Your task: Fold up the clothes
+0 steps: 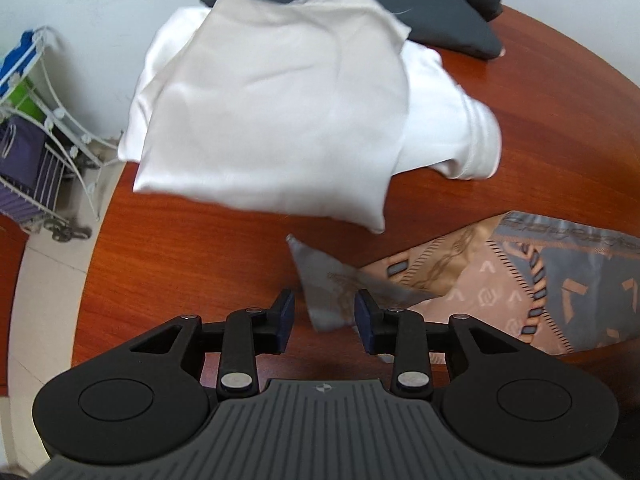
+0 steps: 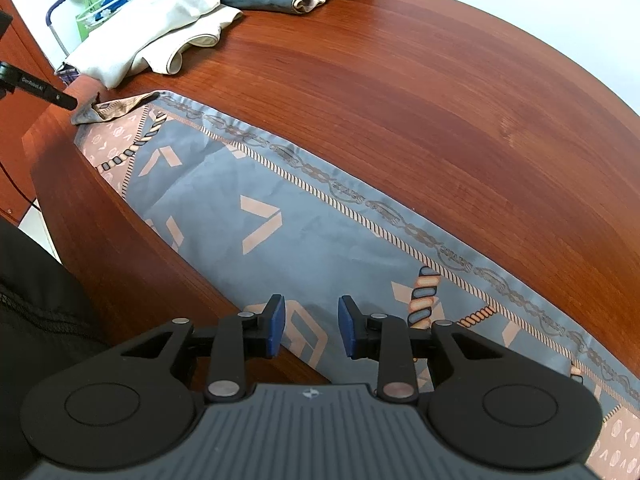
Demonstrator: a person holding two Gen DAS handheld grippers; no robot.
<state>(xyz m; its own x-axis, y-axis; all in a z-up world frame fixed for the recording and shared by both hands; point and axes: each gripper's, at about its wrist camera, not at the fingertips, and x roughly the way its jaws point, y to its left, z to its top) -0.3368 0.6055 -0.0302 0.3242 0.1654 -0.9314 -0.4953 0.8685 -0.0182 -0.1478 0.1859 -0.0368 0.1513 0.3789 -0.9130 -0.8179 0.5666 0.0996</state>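
Note:
A grey-blue and peach patterned scarf [image 1: 520,280] lies flat along the front edge of the reddish wooden table [image 1: 180,248]. Its left corner is turned over and shows a pale underside. That corner lies between the fingers of my left gripper [image 1: 325,320], which is open, its pads clear of the cloth. In the right wrist view the scarf [image 2: 256,208] runs as a long strip, part of it hanging over the table [image 2: 440,100] edge. My right gripper [image 2: 312,324] is open just above the scarf at that edge, gripping nothing.
A pile of white and cream clothes [image 1: 272,112] sits behind the scarf, with dark grey garments [image 1: 440,8] beyond it. A white wire rack [image 1: 48,128] stands on the floor to the left. A black bar [image 2: 40,88] reaches in near the scarf's folded corner. A person's dark clothing [image 2: 32,300] is at lower left.

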